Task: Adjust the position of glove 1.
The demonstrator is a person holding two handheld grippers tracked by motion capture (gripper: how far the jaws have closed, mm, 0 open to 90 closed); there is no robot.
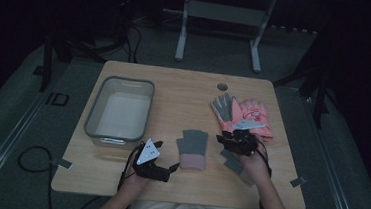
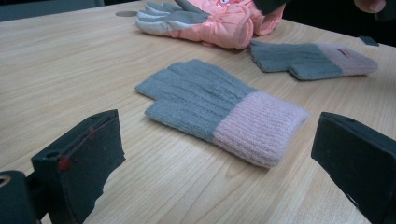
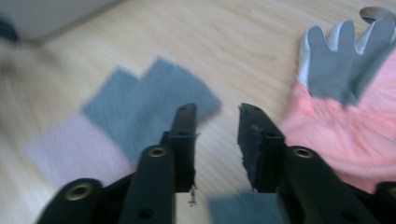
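Dim lab or studio: wooden table (image 1: pixel 184 92), carpeted floor (image 1: pixel 17 116), trailing cables (image 1: pixel 31 160), metal stand legs (image 1: pixel 181 39).

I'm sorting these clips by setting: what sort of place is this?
Probably a lab or recording room, not a home: a lone wooden table on grey carpet, cables trailing across the floor, and a white frame's legs behind. Gloves and a grey bin look staged.

Right gripper view – knit glove (image 3: pixel 140 107) motion-blurred; second glove (image 3: pixel 243 207) edge-cut.

Bare wood is lying open between the grey bin (image 1: pixel 119 110) and knit glove (image 1: pixel 192 148); pink ski gloves (image 1: pixel 246 118) are blocking the right side.
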